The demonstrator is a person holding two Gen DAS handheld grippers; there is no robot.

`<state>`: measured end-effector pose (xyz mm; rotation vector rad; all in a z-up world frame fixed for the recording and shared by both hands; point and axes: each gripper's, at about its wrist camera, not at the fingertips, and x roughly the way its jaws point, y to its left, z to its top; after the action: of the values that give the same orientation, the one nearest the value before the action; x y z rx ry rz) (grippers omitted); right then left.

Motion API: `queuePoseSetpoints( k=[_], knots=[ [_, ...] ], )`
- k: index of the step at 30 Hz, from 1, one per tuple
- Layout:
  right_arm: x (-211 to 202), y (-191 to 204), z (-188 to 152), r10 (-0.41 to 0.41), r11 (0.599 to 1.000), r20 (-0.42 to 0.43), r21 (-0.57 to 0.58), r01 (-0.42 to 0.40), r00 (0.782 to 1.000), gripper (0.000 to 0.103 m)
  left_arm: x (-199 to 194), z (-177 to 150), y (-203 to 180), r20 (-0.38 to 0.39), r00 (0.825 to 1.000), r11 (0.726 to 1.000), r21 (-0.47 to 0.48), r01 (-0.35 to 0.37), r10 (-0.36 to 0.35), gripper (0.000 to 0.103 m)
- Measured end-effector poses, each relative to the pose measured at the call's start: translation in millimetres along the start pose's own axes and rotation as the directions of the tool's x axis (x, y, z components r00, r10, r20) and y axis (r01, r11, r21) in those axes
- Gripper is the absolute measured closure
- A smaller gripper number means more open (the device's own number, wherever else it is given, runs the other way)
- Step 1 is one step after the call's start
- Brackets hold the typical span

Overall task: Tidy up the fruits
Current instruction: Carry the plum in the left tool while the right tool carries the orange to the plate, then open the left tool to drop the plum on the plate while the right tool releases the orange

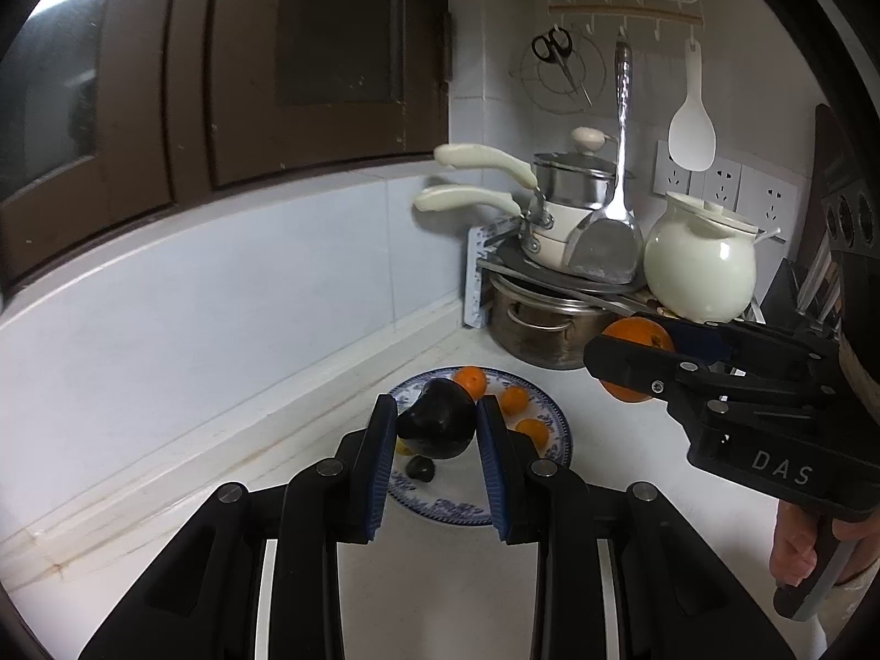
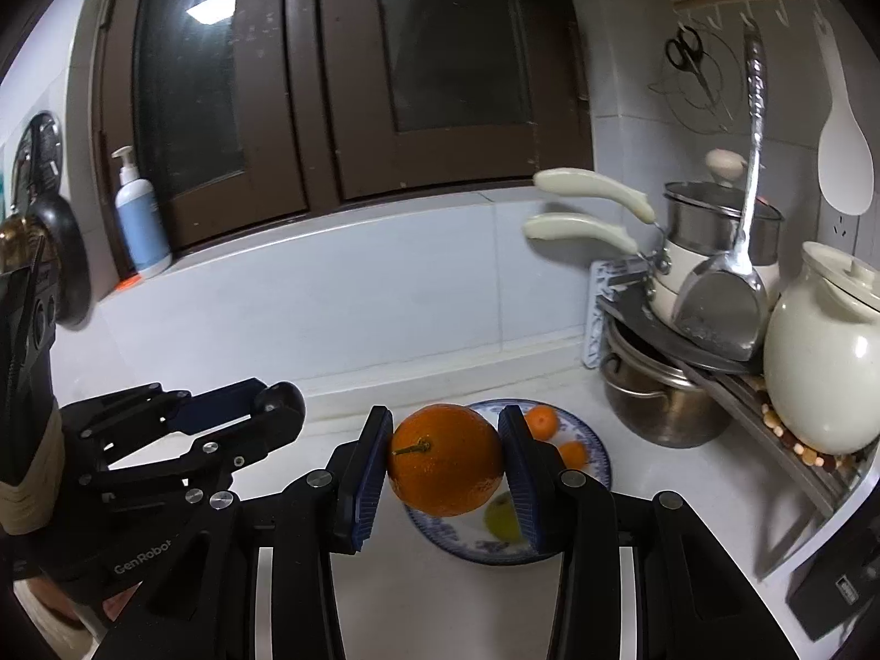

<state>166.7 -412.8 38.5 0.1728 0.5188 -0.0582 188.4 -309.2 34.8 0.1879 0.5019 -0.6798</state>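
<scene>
My left gripper (image 1: 436,412) is shut on a dark, pear-shaped fruit (image 1: 437,426), held above a blue-and-white plate (image 1: 556,419) on the white counter. On the plate lie three small mandarins (image 1: 514,399) and a small dark piece (image 1: 421,468). To the right, my right gripper (image 1: 627,358) is shut on a large orange (image 1: 641,333). In the right wrist view the orange (image 2: 445,462), stem towards the camera, sits between the right gripper's (image 2: 445,440) blue pads over the plate (image 2: 600,459), where a yellow-green fruit (image 2: 503,517) also lies. The left gripper (image 2: 269,410) is at the left with the dark fruit (image 2: 287,397).
A steel pot (image 1: 536,327) sits under a corner rack holding stacked saucepans (image 1: 561,209), a metal spatula (image 1: 608,242) and a white ceramic jar (image 1: 698,258). Scissors and a white paddle hang on the tiled wall. A soap bottle (image 2: 140,220) stands on the window ledge. A hand (image 1: 797,544) grips the right tool.
</scene>
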Motion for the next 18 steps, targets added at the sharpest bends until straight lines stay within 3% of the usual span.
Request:
queuePoseSetpoints(
  k=[12,18],
  knots=[
    [42,-45,0,-0.030,0.999,-0.045,0.040,0.032,0.999,0.062,59,7,-10,-0.064,0.997,0.999,-0.012,0.035,-0.036,0.074],
    [79,-65,-9,-0.019,0.997,-0.110,0.071,0.027,0.994,0.062,99,-3,-8,-0.123,0.990,0.998,-0.023,0.065,-0.067,0.074]
  ],
)
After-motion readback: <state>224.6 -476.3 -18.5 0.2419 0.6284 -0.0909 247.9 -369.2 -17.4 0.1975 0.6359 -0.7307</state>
